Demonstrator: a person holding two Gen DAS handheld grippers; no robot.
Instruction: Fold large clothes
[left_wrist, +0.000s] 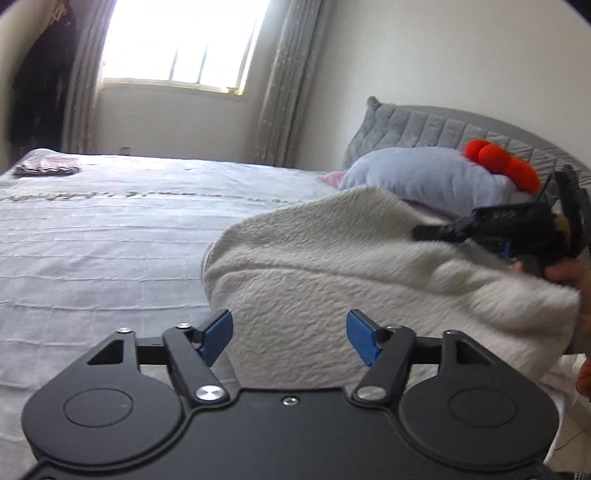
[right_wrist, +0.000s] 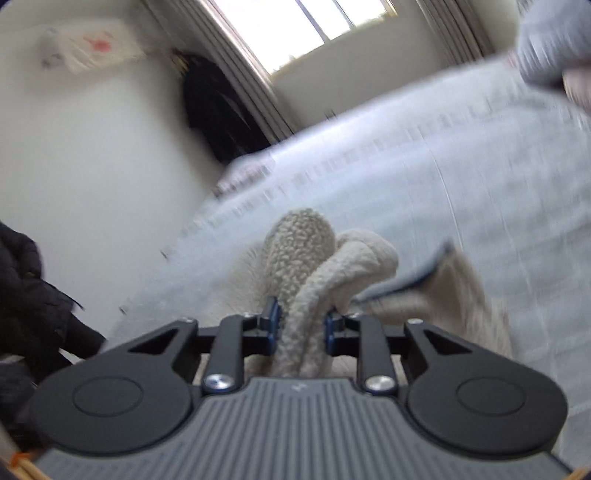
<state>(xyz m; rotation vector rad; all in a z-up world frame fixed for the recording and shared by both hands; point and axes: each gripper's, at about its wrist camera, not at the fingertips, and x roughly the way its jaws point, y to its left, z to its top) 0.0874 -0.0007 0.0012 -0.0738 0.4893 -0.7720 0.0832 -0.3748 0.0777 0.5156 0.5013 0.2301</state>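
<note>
- Left wrist view: the left gripper (left_wrist: 290, 338) hangs over the near edge of a bed (left_wrist: 110, 236) spread with a pale, ribbed cover, its blue-padded fingers (left_wrist: 218, 334) apart with nothing pinched between them.
- Just beyond those fingertips a cream fleece garment (left_wrist: 332, 273) lies bunched in a thick roll on the bed's near right part, its far end raised.
- At that raised end, to the right of the garment, the right gripper (left_wrist: 491, 229) enters from the frame edge, with part of a hand (left_wrist: 569, 277) behind it; from this view its grip cannot be made out.
- Beyond the garment a light blue pillow (left_wrist: 424, 173) leans at the grey quilted headboard (left_wrist: 443, 125), with an orange-red plush toy (left_wrist: 502, 162) on top of it.
- At the bed's far left corner lies a small folded item (left_wrist: 48, 165); behind the bed a bright window (left_wrist: 184, 40) stands between grey curtains (left_wrist: 284, 85).
- Right wrist view, blurred: the right gripper (right_wrist: 301, 325) pinches a thick fold of the cream fleece garment (right_wrist: 325, 266), the fabric bulging up past both blue pads above the bed (right_wrist: 443, 184).
- To the left of the bed dark clothing (right_wrist: 218, 107) hangs at the wall beside the window (right_wrist: 317, 26).
</note>
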